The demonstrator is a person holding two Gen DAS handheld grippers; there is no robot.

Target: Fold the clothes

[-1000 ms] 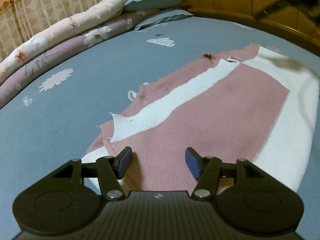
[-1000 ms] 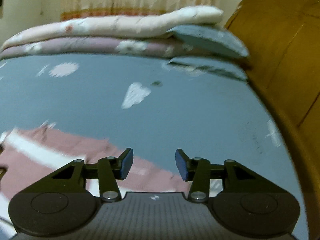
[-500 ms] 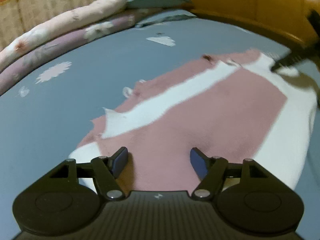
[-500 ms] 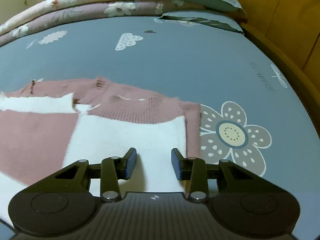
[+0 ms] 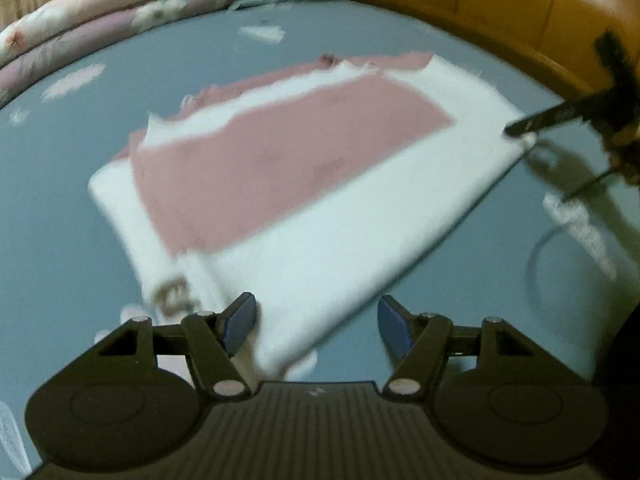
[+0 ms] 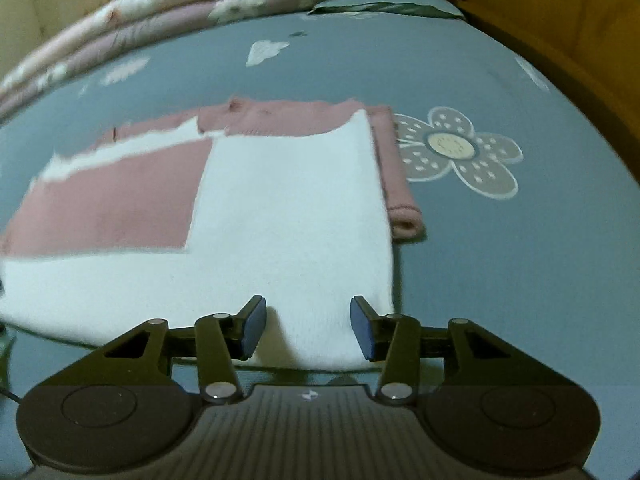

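Observation:
A pink and white knitted sweater (image 5: 304,184) lies flat on the blue-grey bed sheet (image 5: 60,208); it also shows in the right wrist view (image 6: 280,208). My left gripper (image 5: 316,322) is open, its jaws over the sweater's near white corner. My right gripper (image 6: 308,326) is open over the near white edge at the sweater's right side. A rolled pink sleeve (image 6: 400,200) lies along the sweater's right edge. The right gripper's fingers show at the far right of the left wrist view (image 5: 560,116).
Folded floral quilts (image 6: 132,40) and pillows (image 6: 384,8) are stacked at the far side of the bed. A wooden headboard (image 5: 520,12) runs along the right. The sheet carries a printed flower (image 6: 452,148).
Both grippers have pulled back toward the sweater's near edge. The left one's jaws now straddle the near white corner; the right one has gone from mid-cloth to the near hem.

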